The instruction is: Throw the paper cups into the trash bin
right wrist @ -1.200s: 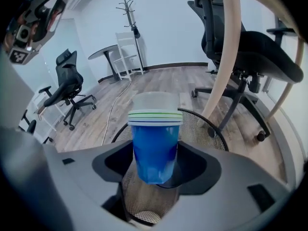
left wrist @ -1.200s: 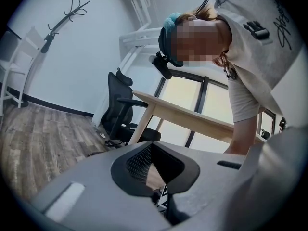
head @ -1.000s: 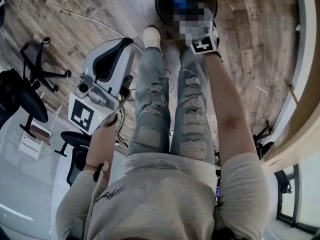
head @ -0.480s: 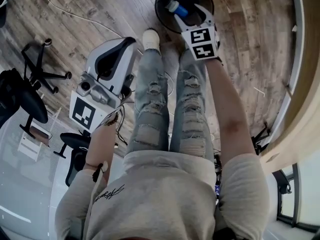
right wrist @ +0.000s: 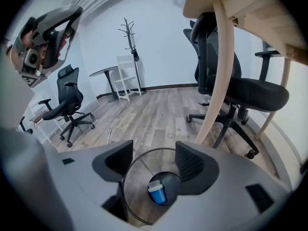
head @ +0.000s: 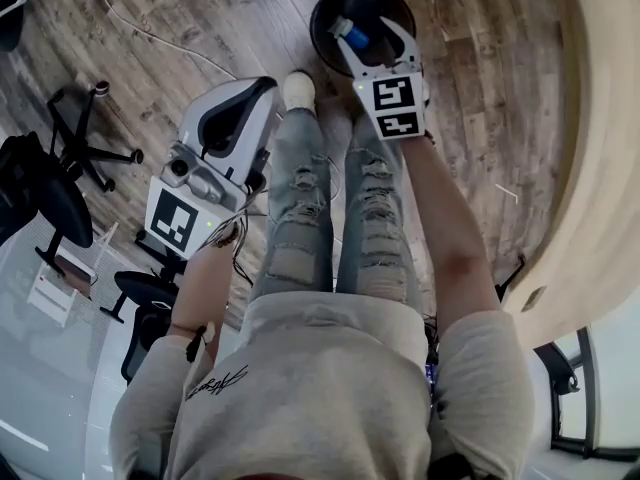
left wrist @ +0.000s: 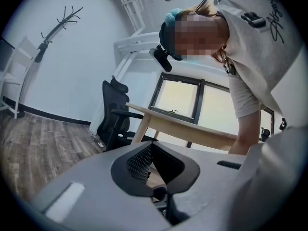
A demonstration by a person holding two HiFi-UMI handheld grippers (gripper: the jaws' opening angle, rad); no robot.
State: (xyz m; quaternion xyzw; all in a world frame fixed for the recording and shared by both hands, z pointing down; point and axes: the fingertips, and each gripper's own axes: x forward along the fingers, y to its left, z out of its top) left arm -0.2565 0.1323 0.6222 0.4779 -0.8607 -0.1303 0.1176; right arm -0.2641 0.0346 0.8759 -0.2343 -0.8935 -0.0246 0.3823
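Down at the bottom of the trash bin (right wrist: pixel 129 176) sits a blue paper cup (right wrist: pixel 157 192), white rim tipped a bit to one side, so it's in there and nothing has hold of it. Right gripper (right wrist: pixel 154 159) hangs directly over the bin with its jaws wide apart; looking along them, the cup shows up in the gap but well below, not touching either pad. From the head view it's the same deal: cup (head: pixel 353 36) inside the round dark bin (head: pixel 322 6), right gripper (head: pixel 372 34) above it, right by the person's white shoe (head: pixel 298 88). Can't see anything else in the bin besides that one cup.

Left gripper (head: pixel 240 103) is off by the person's left side, well apart from the bin, and its own view shows the jaws pressed together with nothing between them (left wrist: pixel 153 150).

Around the bin: wood plank floor (right wrist: pixel 159 109), a pale wooden table (right wrist: pixel 240 4) with a black office chair (right wrist: pixel 245 88) under it, coat rack (right wrist: pixel 129 37) by the far wall
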